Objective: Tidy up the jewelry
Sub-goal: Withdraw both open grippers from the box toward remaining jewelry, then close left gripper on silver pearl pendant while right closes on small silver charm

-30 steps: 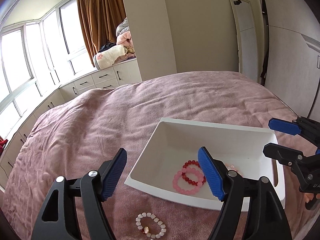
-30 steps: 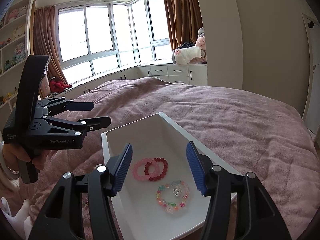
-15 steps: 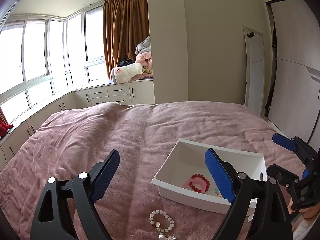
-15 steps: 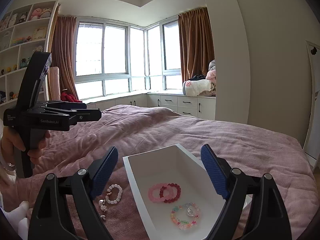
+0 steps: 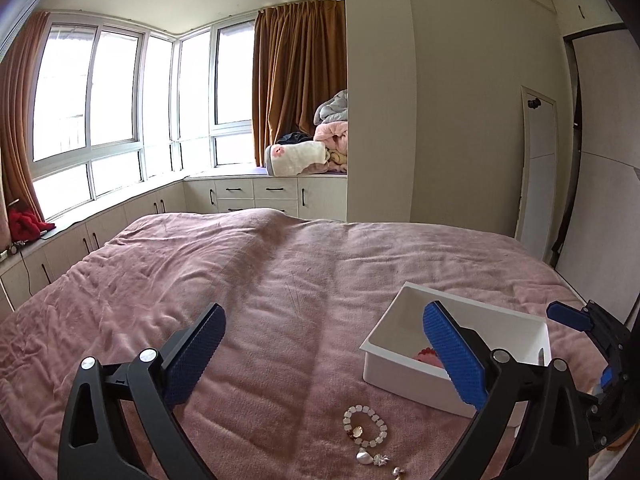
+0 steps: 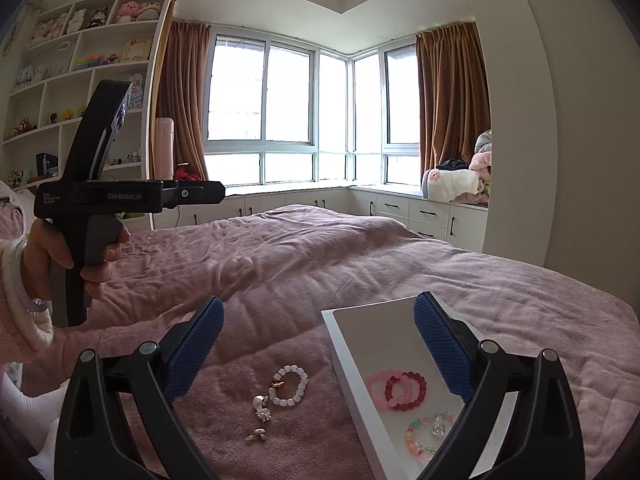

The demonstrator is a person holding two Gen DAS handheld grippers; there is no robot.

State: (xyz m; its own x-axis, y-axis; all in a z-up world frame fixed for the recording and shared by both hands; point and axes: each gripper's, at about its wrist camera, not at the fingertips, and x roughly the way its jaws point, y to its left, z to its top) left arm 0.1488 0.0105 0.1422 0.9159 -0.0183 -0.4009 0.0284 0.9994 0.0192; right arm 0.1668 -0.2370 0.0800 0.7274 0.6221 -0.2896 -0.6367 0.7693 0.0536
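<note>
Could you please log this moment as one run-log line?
left tongs: open, empty | right tongs: open, empty | white bracelet: on bedspread | white tray: holds three bracelets

A pink bedspread [image 5: 280, 280] covers the bed. Beyond the bed's far edge, white drawer cabinets [image 5: 256, 194] run under the corner windows [image 6: 288, 112]. Brown curtains [image 5: 300, 80] hang beside the windows, above folded blankets [image 5: 320, 148] heaped on the cabinets. Left of the windows, shelves [image 6: 80, 60] hold plush toys.
</note>
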